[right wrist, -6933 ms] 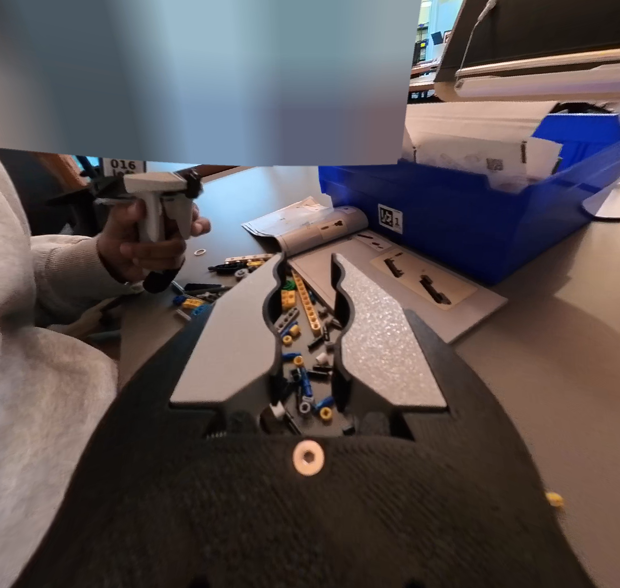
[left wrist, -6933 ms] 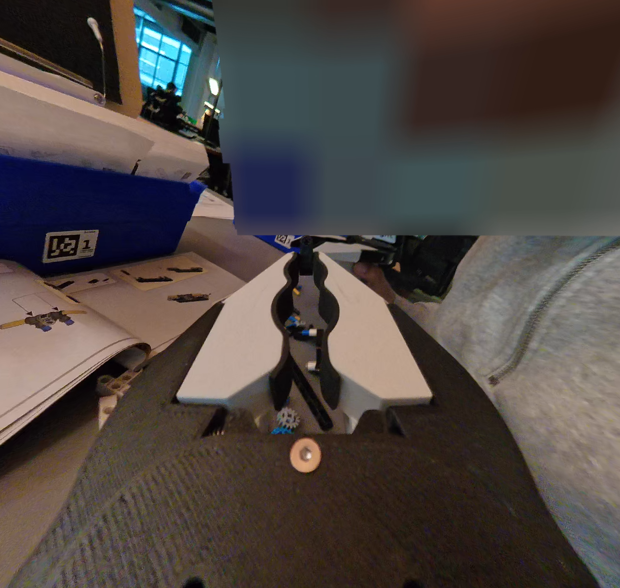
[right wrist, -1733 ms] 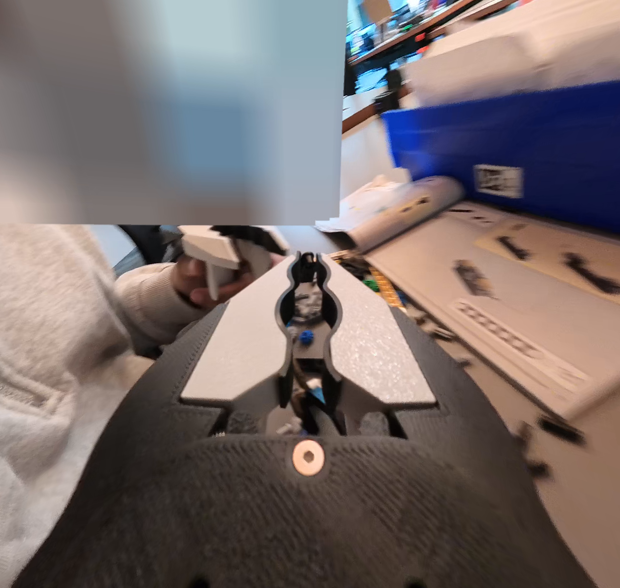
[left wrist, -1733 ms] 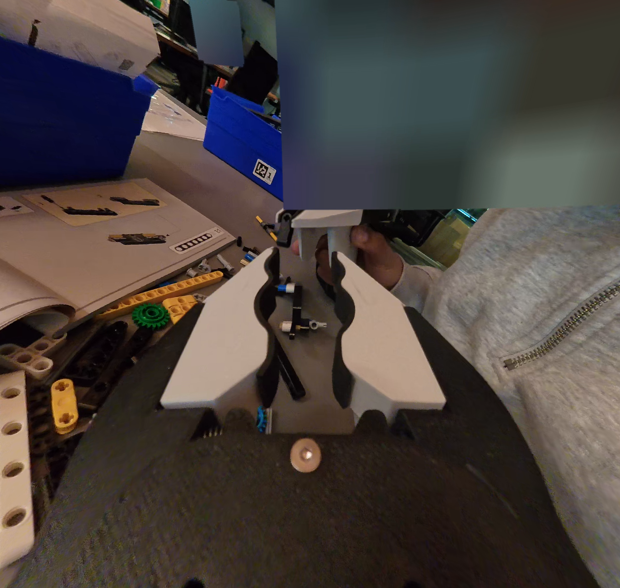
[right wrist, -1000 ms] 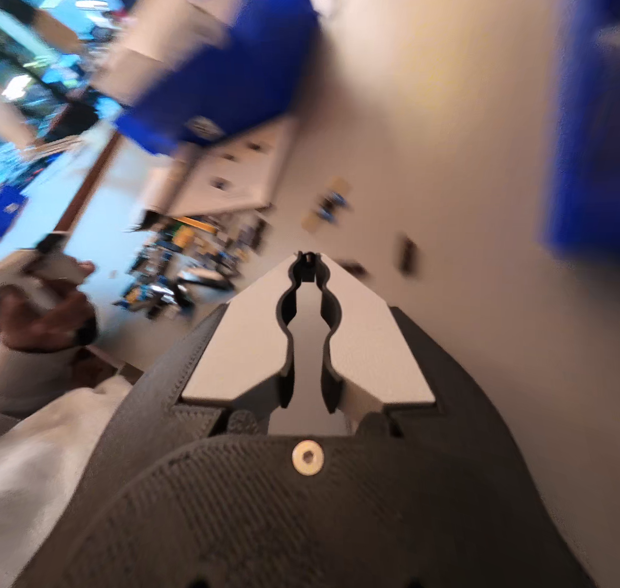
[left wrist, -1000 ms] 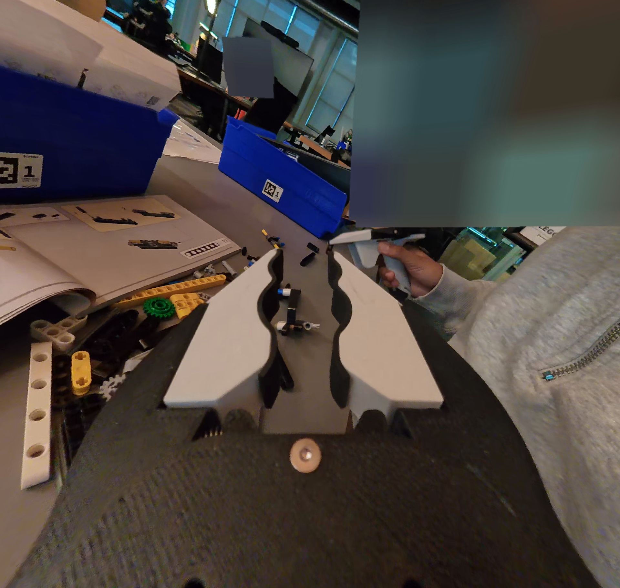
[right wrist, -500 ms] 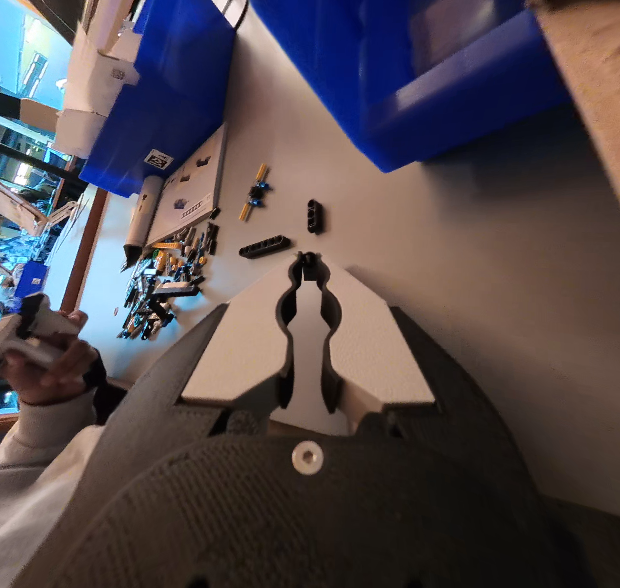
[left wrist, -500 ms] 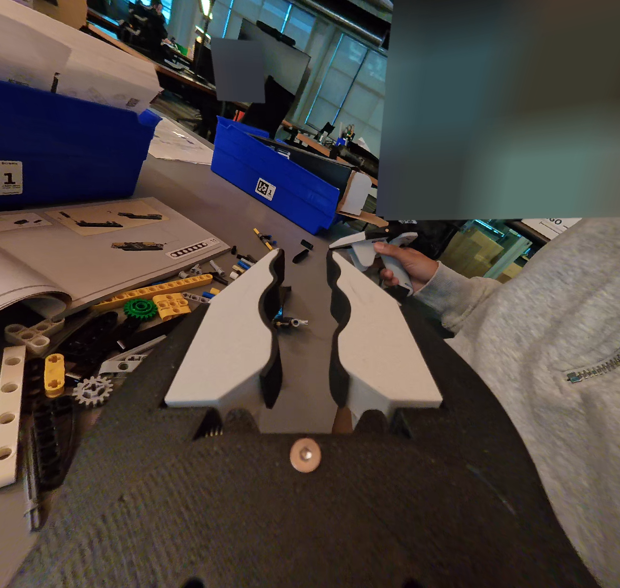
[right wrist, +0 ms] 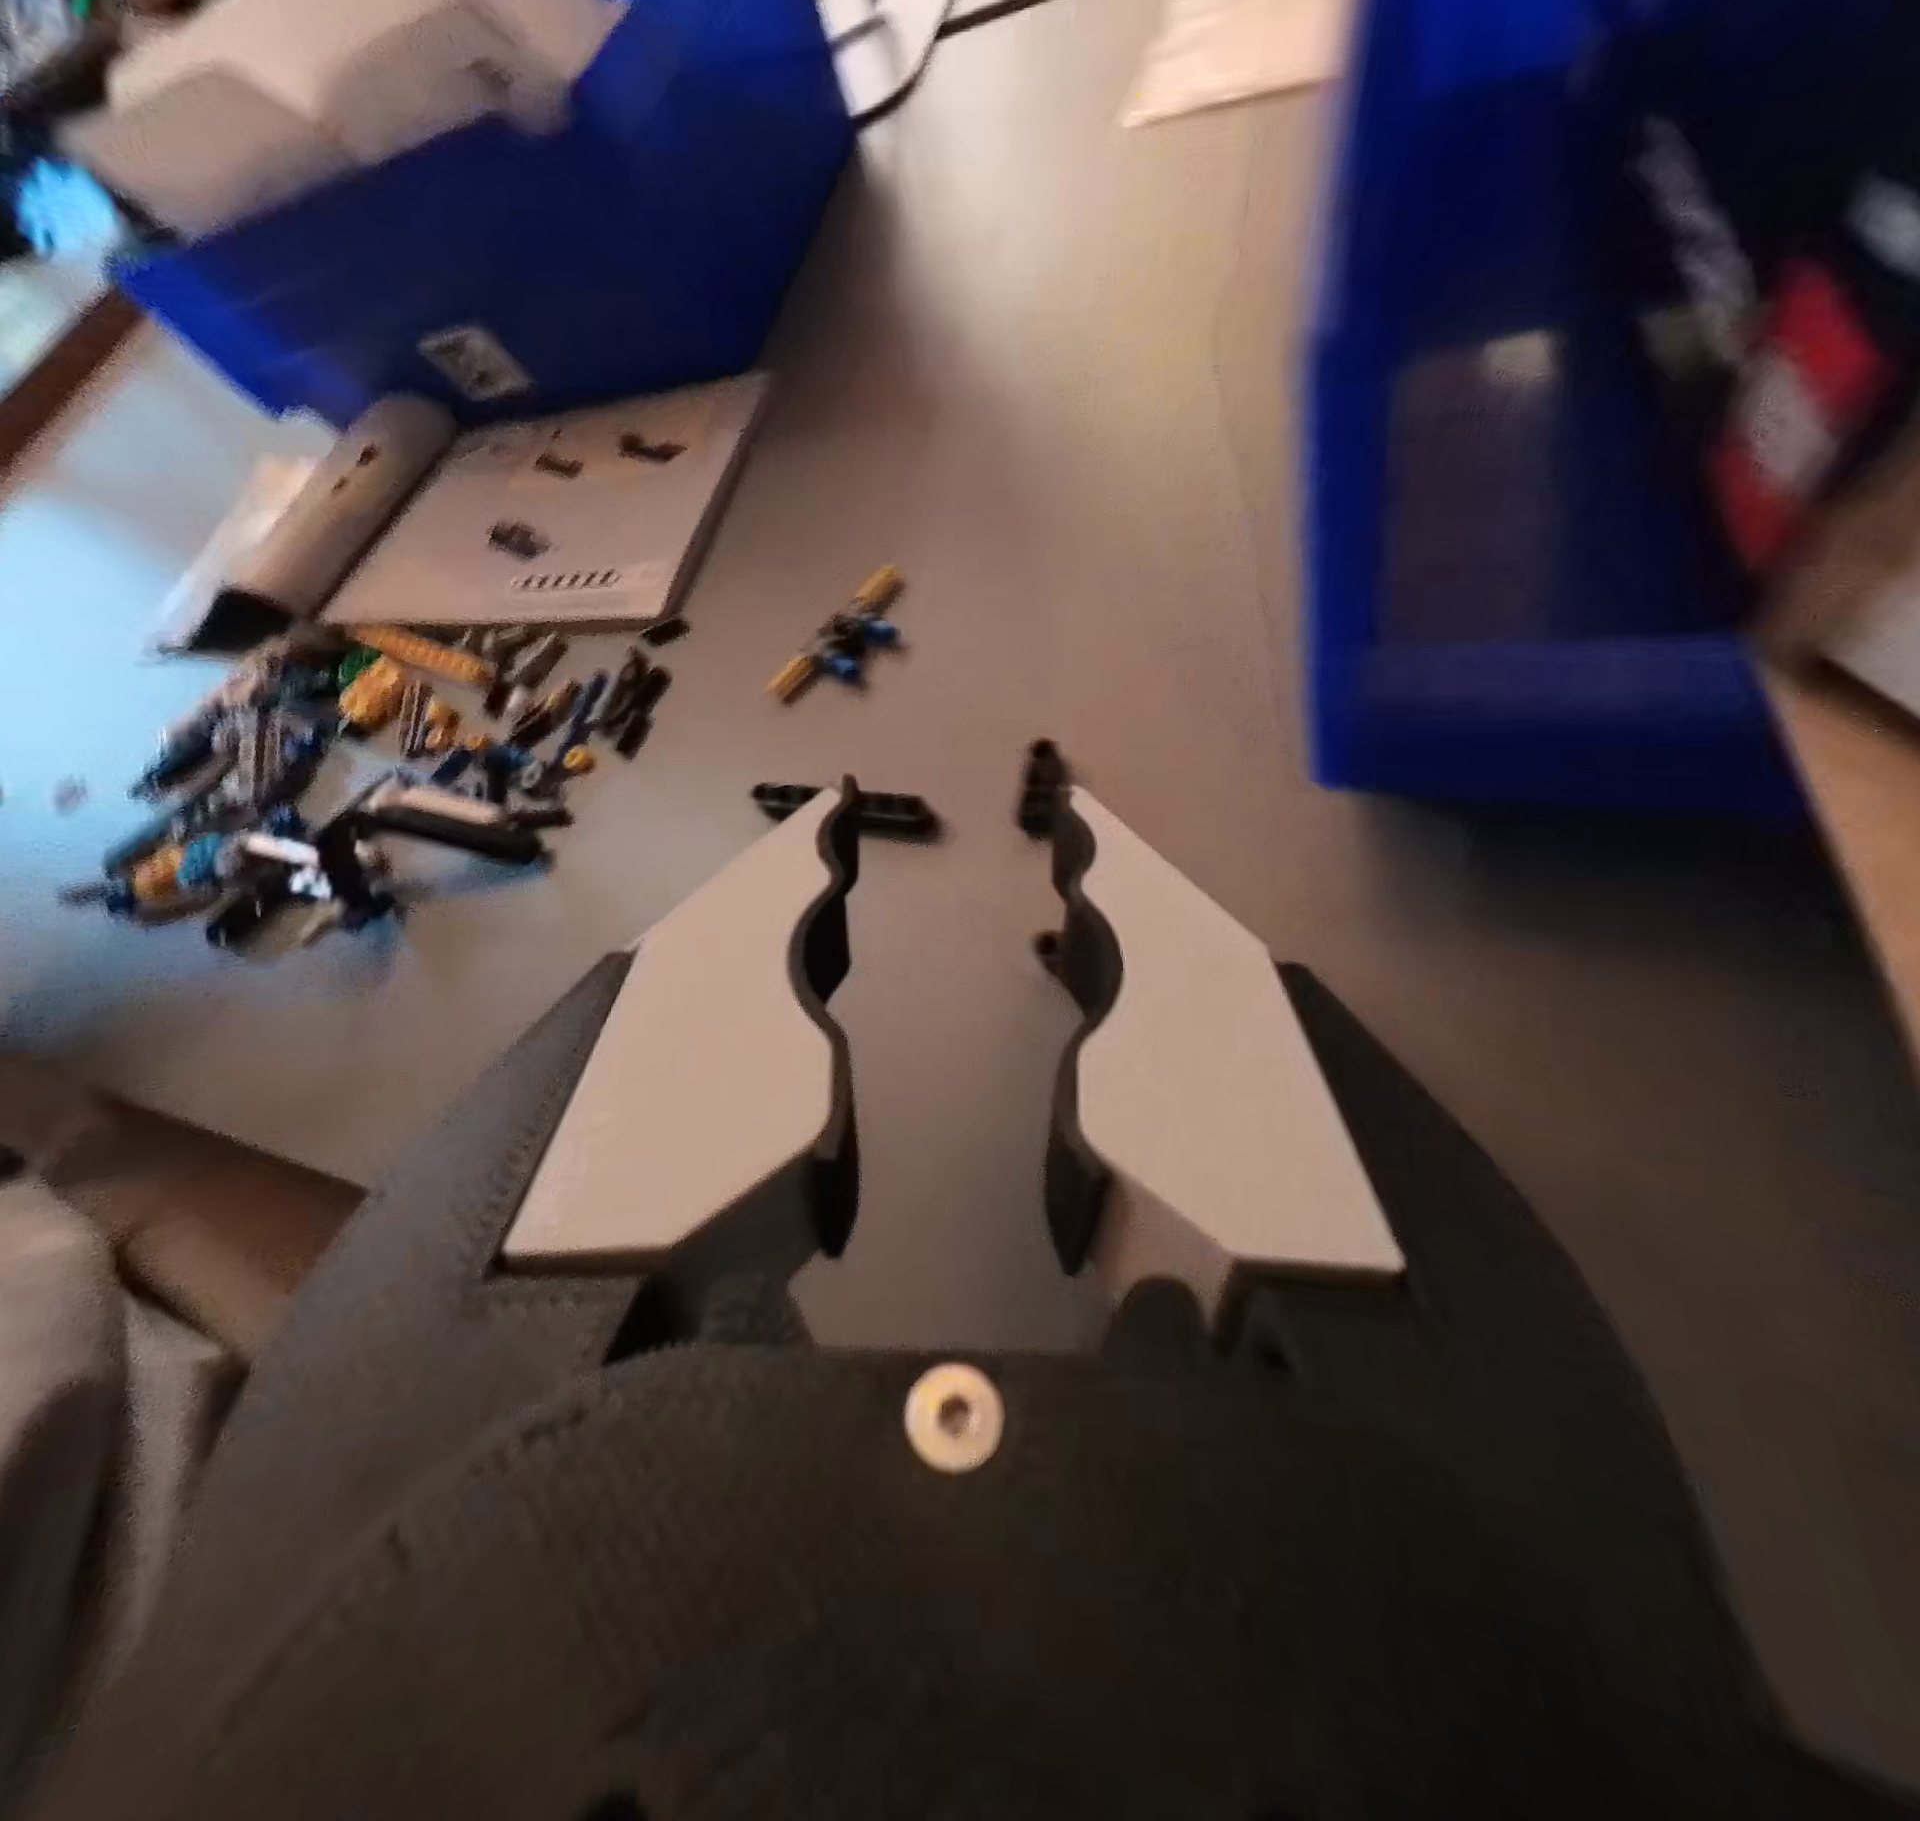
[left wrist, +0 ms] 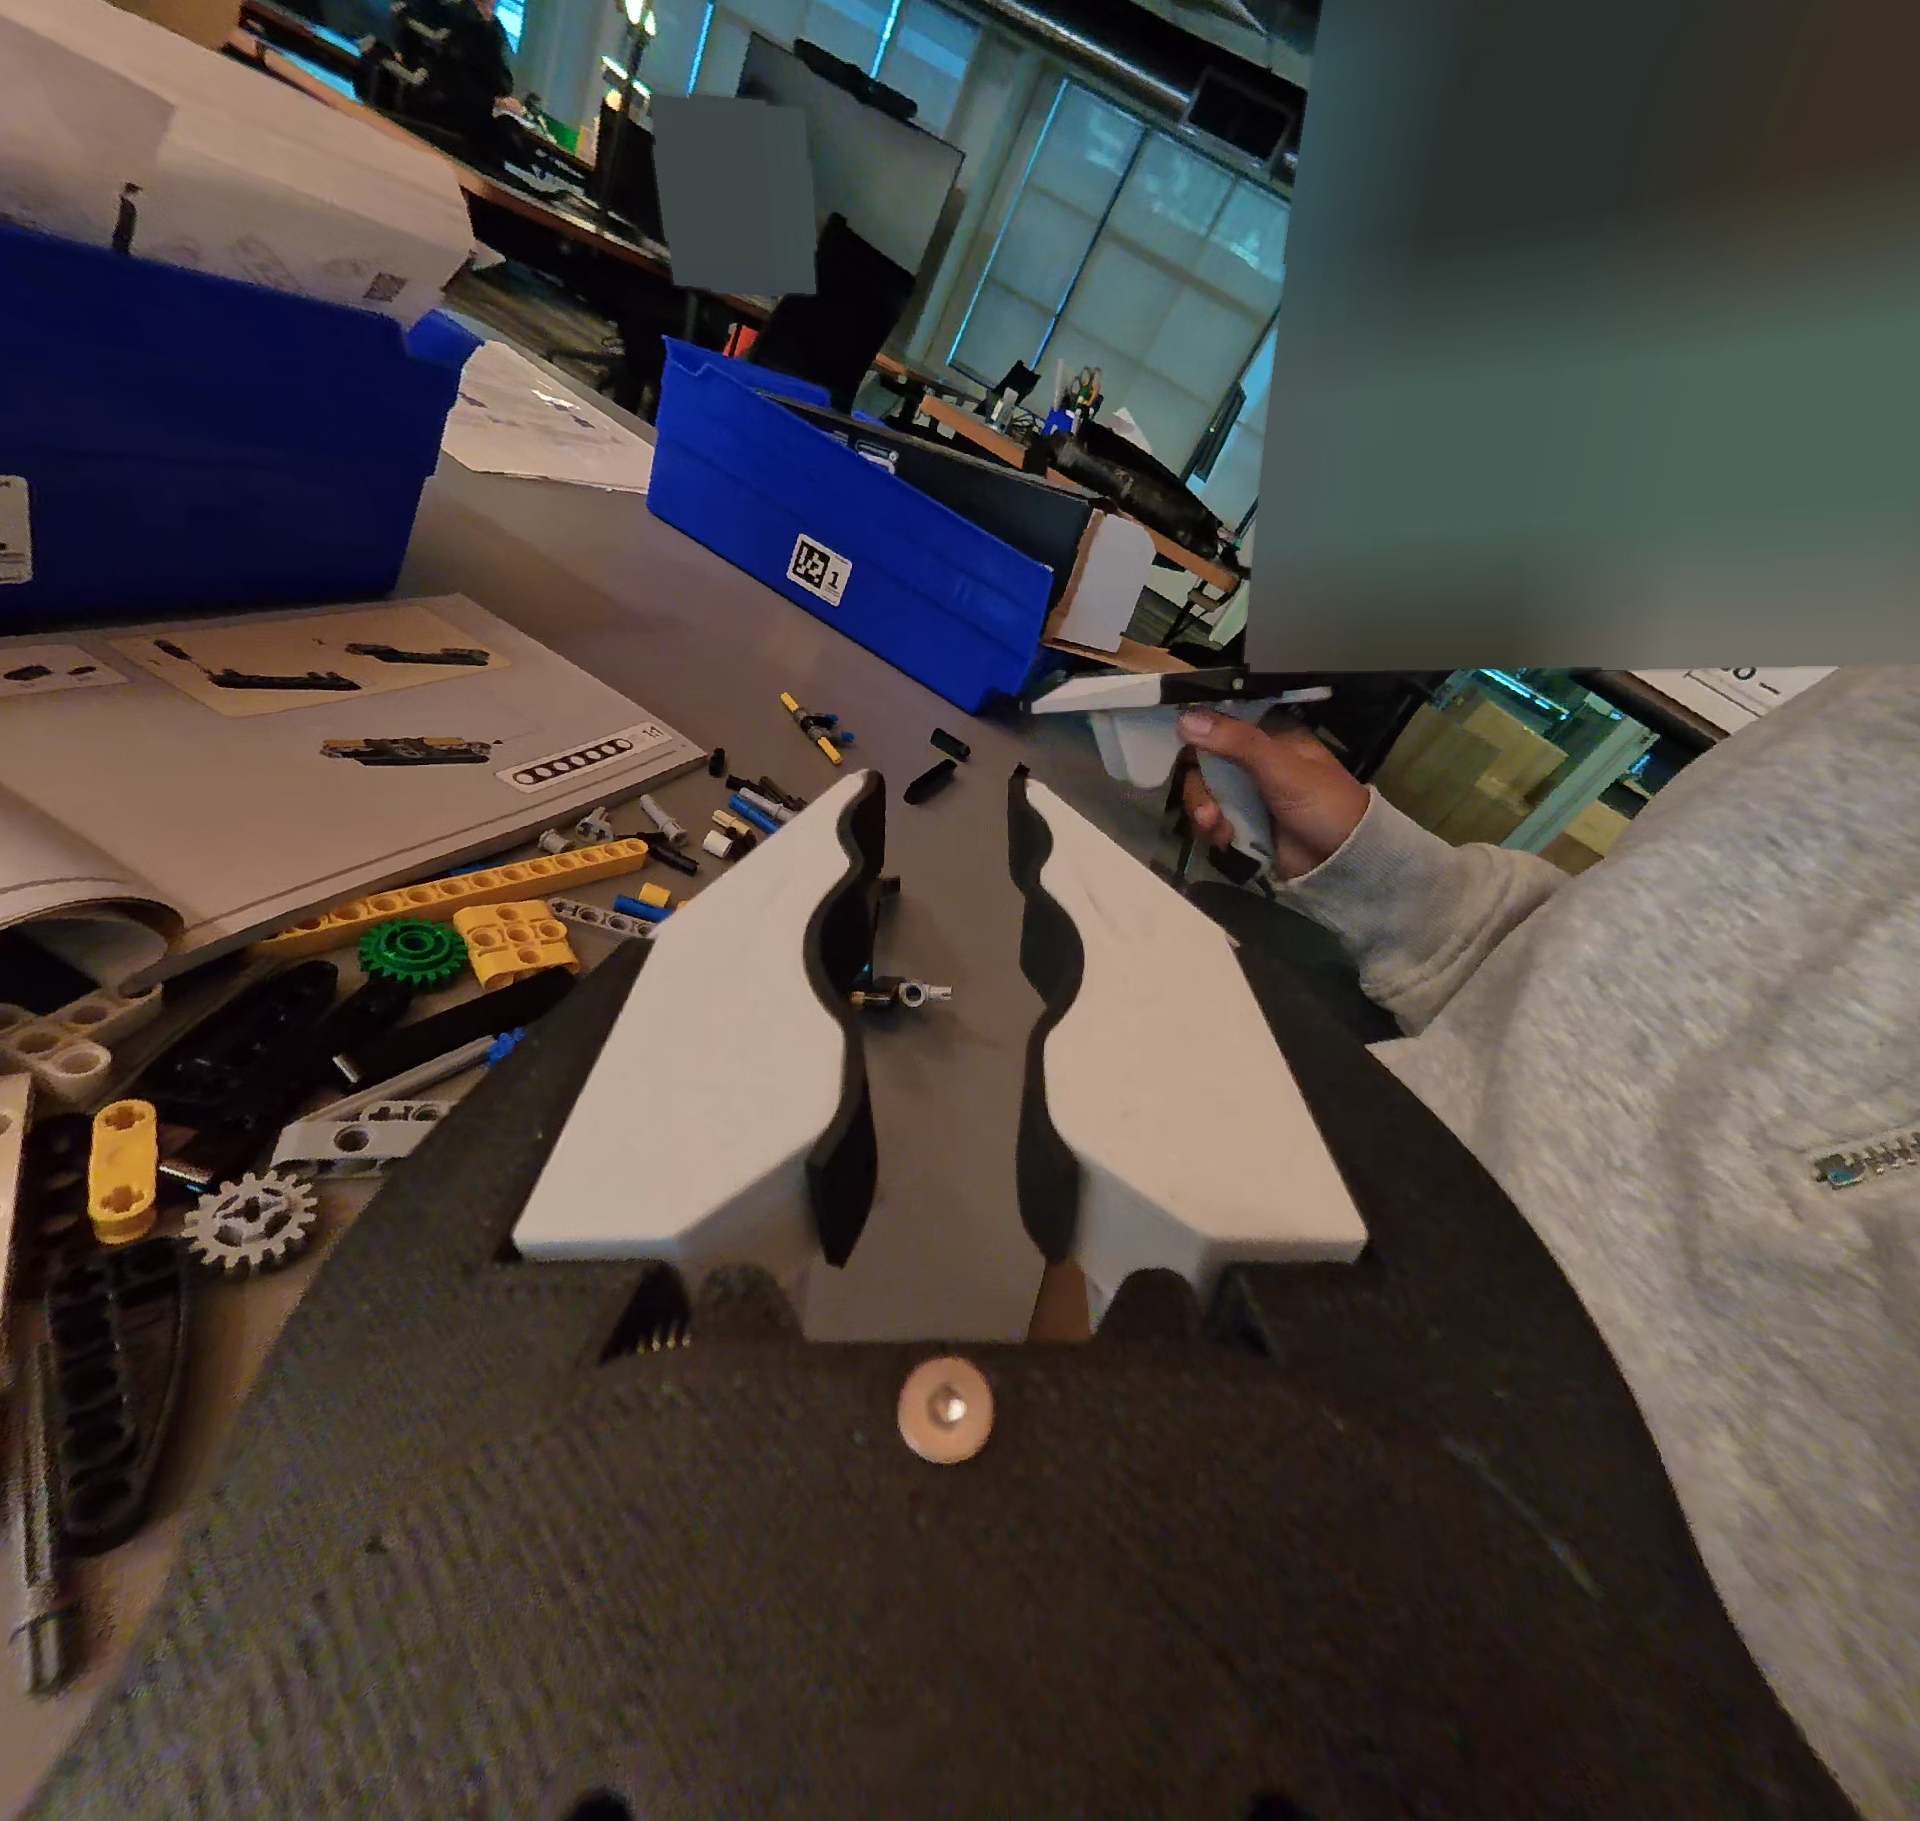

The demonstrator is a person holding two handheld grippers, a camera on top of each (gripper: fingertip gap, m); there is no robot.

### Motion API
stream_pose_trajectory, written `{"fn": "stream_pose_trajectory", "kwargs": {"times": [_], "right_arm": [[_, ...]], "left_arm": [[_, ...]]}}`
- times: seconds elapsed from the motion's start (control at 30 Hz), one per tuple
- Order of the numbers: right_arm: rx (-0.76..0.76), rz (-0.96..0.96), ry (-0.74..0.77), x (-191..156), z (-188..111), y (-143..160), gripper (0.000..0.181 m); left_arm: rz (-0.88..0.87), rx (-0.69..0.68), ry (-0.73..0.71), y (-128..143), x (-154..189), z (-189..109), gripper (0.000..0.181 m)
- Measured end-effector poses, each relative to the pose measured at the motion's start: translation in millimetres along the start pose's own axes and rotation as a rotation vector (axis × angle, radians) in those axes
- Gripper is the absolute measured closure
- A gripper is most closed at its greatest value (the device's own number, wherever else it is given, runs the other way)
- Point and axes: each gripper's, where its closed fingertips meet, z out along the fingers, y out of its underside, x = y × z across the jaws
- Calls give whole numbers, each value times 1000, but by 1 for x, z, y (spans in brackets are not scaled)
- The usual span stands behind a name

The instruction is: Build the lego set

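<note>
Between picks: both grippers empty, R lining up on loose black pieces.

L gripper [left wrist: 945, 784] spread, hovering over a small black/grey pin assy [left wrist: 902, 992] on the table by the parts pile [left wrist: 416, 950]. R gripper [right wrist: 951, 784] spread wide, short black beam [right wrist: 883, 807] just past its tips, view blurred. Next, prob: drop R, centre on the beam, close. Manual [left wrist: 312, 732] lies open beside the pile.

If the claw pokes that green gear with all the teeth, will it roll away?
Probably not. The green toothed plastic gear lies flat on the grey table, so it would likely slide. It looks stiff and light. Neighbours like the yellow holed block beside it may stop it.
</note>
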Motion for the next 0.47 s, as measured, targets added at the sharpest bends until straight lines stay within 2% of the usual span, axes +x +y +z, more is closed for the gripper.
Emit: {"fn": "stream_pose_trajectory", "kwargs": {"times": [0.17, 0.3, 0.47], "right_arm": [[-179, -346, -109, -54, 36, 21, 141], [-259, -597, -27, -47, 48, 23, 148], [-380, -677, -141, -52, 53, 30, 151]], "left_arm": [[-4, -12, 10, 3, 2, 3, 159], [12, -10, 0, 2, 1, 1, 161], [7, -17, 7, 2, 0, 0, 161]]}}
